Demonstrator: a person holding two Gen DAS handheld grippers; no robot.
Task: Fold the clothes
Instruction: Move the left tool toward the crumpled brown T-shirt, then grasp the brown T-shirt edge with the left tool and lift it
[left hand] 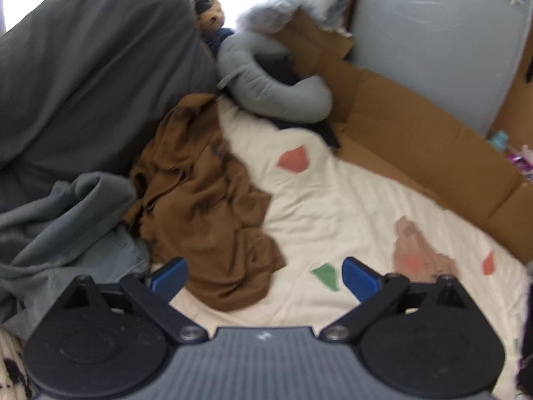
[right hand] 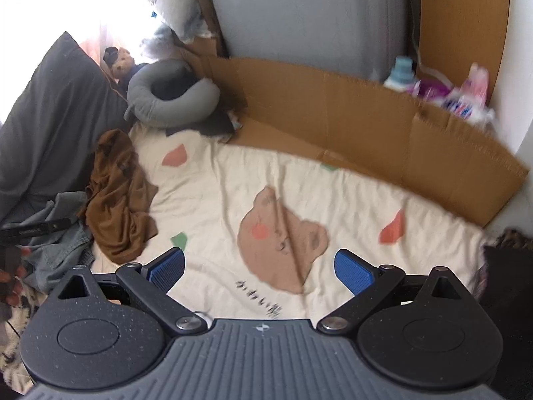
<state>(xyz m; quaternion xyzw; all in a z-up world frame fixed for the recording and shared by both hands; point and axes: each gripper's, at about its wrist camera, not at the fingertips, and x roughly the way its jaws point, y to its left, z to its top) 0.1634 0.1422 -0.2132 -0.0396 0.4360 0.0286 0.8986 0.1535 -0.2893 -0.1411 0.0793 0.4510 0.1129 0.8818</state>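
A crumpled brown garment [left hand: 206, 206] lies on the cream bear-print blanket [left hand: 333, 206]; it also shows at the left of the right wrist view [right hand: 120, 196]. A grey-green garment [left hand: 63, 230] is bunched to its left, seen too as a grey-blue heap [right hand: 56, 233]. My left gripper [left hand: 265, 278] hovers open just above the brown garment's near edge, nothing between its blue pads. My right gripper [right hand: 260, 271] hangs open over the blanket's bear print [right hand: 283, 233], holding nothing.
A dark grey pillow [left hand: 86, 66] lies at the left. A grey neck pillow [right hand: 166, 96] and a teddy bear [right hand: 121, 61] sit at the back. Brown cardboard [right hand: 366, 116] lines the wall side. Bottles and packets [right hand: 439, 90] stand behind it. A hand [right hand: 11, 283] shows at the left edge.
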